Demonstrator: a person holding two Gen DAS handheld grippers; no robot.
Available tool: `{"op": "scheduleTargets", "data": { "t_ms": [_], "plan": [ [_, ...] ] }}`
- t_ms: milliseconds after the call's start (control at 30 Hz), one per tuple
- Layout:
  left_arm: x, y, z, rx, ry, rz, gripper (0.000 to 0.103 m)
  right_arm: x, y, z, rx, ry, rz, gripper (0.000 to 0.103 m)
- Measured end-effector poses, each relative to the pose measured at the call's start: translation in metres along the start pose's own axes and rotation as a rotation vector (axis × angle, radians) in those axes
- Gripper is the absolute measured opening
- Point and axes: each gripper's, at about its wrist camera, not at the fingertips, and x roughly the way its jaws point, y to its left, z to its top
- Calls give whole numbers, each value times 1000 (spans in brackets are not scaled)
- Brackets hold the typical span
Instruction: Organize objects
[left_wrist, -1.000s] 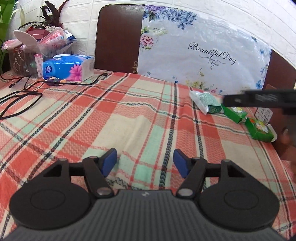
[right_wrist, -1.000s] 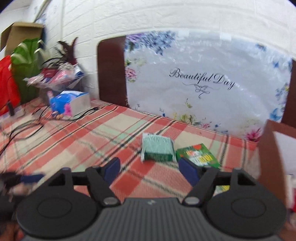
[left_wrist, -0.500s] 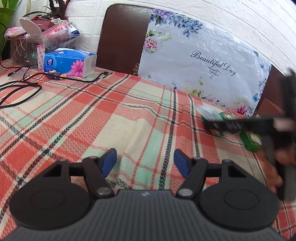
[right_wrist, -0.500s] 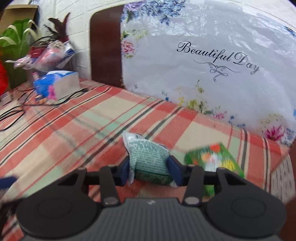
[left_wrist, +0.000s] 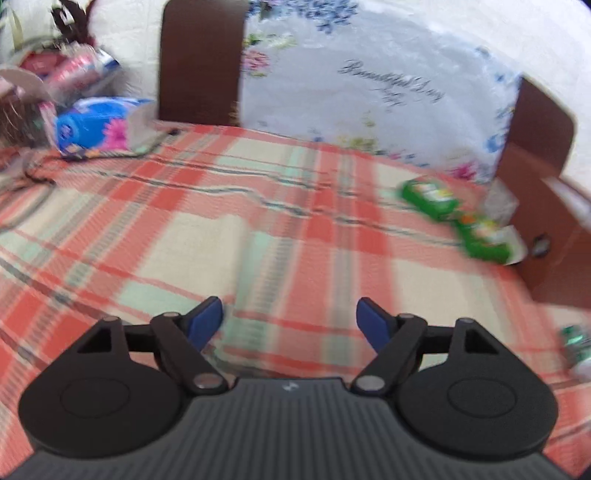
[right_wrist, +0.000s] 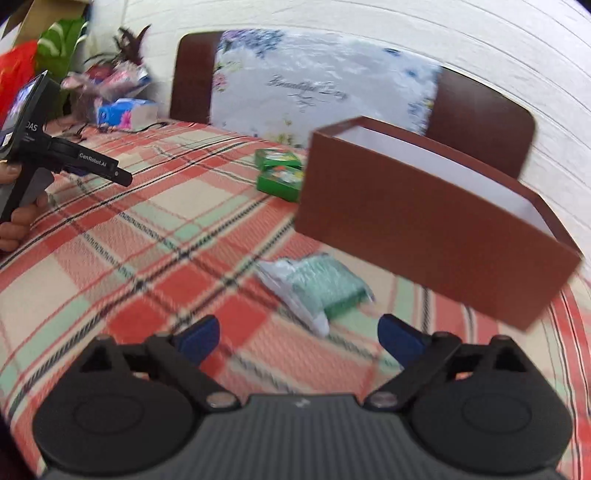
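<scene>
— Where's the pale green packet?
— Lying on the plaid table, just ahead of the right gripper, near the brown box.
— Held?
— No. The fingers have just spread wide and stand released, clear of it.
— The left gripper?
— Its fingers have just widened too, nothing between them. Two green boxes lie further back.

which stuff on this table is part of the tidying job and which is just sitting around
Job things:
- pale green packet
- two green boxes
- brown box
- right gripper, open and empty
- left gripper, open and empty

Just lying about:
- tissue pack
- cables
- floral bag
</scene>
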Motion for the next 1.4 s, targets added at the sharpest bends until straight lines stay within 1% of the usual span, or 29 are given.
{"op": "scheduleTargets", "data": {
  "t_ms": [67,167,233,300,367,400,433,467,500,533,567,600,633,700,767,867,933,967,1033,1100,1133,1167,1200,1233,1267,1300,1333,1367,1400],
  "plan": [
    [-9,-27,2,-30,51,-141,80,-8,-10,-9,65,-10,23,96],
    [-18,-82,1,41,115,-279,80,-5,-21,-11,148,-9,30,95],
    [-17,-112,1,59,166,-367,80,-2,-27,-11,198,-18,62,95],
    [-12,-138,-1,91,206,-409,80,1,-29,-9,218,-24,76,94],
    [-3,-163,-5,149,238,-442,80,8,-28,-5,211,-19,70,87],
    [3,-175,-9,185,251,-444,80,14,-28,-2,207,-8,64,85],
    [10,-183,-13,210,269,-443,79,20,-29,1,204,5,61,80],
    [20,-188,-16,218,301,-441,69,27,-30,4,204,17,61,76],
    [31,-190,-22,208,348,-443,65,34,-31,5,211,27,66,74],
    [32,-189,-26,193,329,-450,61,42,-32,7,218,37,79,63],
    [30,-191,-27,213,316,-459,50,50,-33,8,223,45,93,50],
    [28,-192,-27,226,320,-470,45,54,-31,8,224,24,91,43],
    [24,-194,-25,232,317,-468,41,56,-29,10,220,14,91,39],
    [10,-195,-17,248,295,-470,40,52,-23,12,217,-20,79,36],
    [-11,-195,-6,252,254,-505,38,37,-17,11,208,-92,54,33],
    [-40,-207,16,295,155,-556,38,8,-15,17,177,-210,-13,32],
    [-50,-219,37,320,85,-583,38,-4,-23,29,172,-284,-56,32],
    [-49,-229,46,327,54,-589,38,-5,-29,36,170,-310,-76,32],
    [-38,-245,65,334,23,-574,38,1,-44,58,164,-333,-110,32],
    [-18,-258,82,324,14,-533,40,18,-61,81,181,-338,-133,35],
    [-3,-265,89,333,12,-492,46,31,-70,91,191,-331,-136,44],
    [10,-271,93,357,4,-417,55,47,-77,100,188,-306,-136,71],
    [25,-277,96,372,-1,-299,55,65,-84,107,179,-268,-152,78],
    [36,-278,98,366,21,-201,53,80,-90,108,171,-244,-194,65],
    [43,-275,100,333,60,-164,53,89,-93,108,160,-211,-235,48],
    [44,-268,101,287,89,-171,53,91,-98,106,180,-185,-249,47],
    [41,-262,99,263,89,-179,55,83,-104,100,237,-203,-211,49],
    [36,-259,95,267,74,-164,55,73,-108,94,286,-230,-174,51],
    [32,-259,90,287,59,-136,55,64,-110,88,313,-244,-169,51]
  ]
}}
